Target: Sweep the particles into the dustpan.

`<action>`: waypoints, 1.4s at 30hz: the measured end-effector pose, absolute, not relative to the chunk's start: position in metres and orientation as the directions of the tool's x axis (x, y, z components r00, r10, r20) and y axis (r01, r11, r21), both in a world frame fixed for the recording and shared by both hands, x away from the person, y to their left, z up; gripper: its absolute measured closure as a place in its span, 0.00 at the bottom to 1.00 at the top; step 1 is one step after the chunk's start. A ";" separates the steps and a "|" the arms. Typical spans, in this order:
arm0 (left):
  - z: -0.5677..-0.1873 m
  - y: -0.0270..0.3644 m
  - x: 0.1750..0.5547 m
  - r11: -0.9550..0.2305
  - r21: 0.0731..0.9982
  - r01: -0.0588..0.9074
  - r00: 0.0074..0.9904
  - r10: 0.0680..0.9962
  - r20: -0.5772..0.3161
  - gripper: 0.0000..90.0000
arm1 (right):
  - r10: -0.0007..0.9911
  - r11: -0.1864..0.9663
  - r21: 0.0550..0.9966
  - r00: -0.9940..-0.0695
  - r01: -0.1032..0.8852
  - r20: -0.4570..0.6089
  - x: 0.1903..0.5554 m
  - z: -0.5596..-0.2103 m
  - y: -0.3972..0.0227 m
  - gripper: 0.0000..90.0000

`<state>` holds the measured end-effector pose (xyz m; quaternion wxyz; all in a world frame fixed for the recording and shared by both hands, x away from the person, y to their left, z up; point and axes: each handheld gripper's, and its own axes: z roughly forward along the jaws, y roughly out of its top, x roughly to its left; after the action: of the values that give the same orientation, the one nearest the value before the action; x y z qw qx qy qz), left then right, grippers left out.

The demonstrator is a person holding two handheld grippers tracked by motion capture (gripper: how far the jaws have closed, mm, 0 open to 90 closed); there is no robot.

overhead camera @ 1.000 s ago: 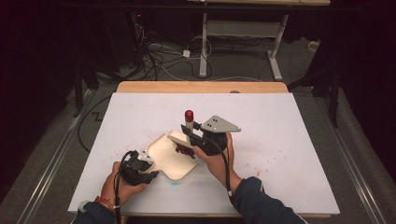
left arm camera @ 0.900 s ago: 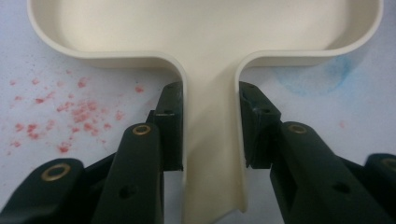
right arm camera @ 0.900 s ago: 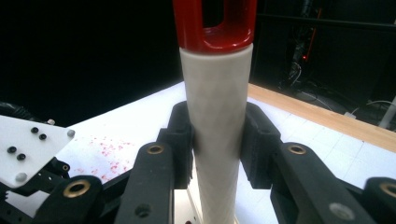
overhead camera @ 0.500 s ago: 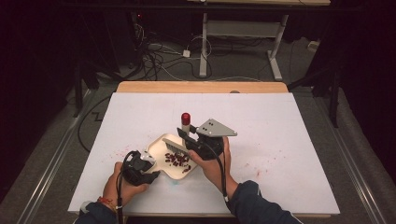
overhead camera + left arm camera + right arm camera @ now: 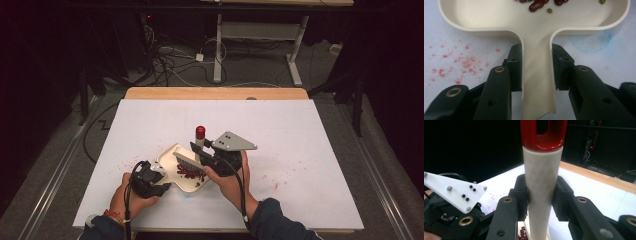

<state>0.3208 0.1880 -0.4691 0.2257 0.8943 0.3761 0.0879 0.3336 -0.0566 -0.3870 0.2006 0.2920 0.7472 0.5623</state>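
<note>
A cream dustpan (image 5: pixel 172 156) lies flat on the white table, with red beans (image 5: pixel 190 173) in it. My left gripper (image 5: pixel 156 175) is shut on its handle (image 5: pixel 537 75), one jaw on each side. The pan's bowl (image 5: pixel 486 17) holds beans (image 5: pixel 536 5) just ahead. My right gripper (image 5: pixel 201 156) is shut on the white handle (image 5: pixel 544 182) of a brush topped by a red cap (image 5: pixel 544 132). The brush stands nearly upright, red cap (image 5: pixel 200 132) up, with its bristles (image 5: pixel 186 160) down in the pan over the beans.
Red stains (image 5: pixel 461 62) speckle the table left of the pan handle, and a faint blue mark (image 5: pixel 594 42) lies to its right. More red specks (image 5: pixel 272 185) dot the table on the right. The wooden edge (image 5: pixel 215 93) runs along the far side.
The brush has shifted a little toward me across the pan. Red beans now show in the pan, which looked bare a second ago. The left hand has held still.
</note>
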 end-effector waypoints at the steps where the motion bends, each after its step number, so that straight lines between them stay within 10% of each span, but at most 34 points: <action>1: -0.469 0.188 0.321 -0.616 0.470 0.633 0.702 0.712 -0.013 0.71 | 0.662 0.197 0.957 -0.749 0.211 0.029 0.334 -0.387 -0.057 0.77; 23: -0.469 0.190 0.321 -0.629 0.469 0.620 0.717 0.697 -0.013 0.70 | 0.697 0.081 0.987 -0.716 0.135 0.041 0.338 -0.351 -0.091 0.77; 42: -0.467 0.187 0.319 -0.659 0.433 0.615 0.729 0.685 0.008 0.70 | 0.736 0.283 0.950 -0.665 0.131 -0.127 0.325 -0.388 -0.104 0.77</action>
<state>0.3187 0.1866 -0.4667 0.2050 0.9068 0.3583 0.0854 0.3249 -0.1036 -0.3879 0.2888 0.2900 0.7469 0.5240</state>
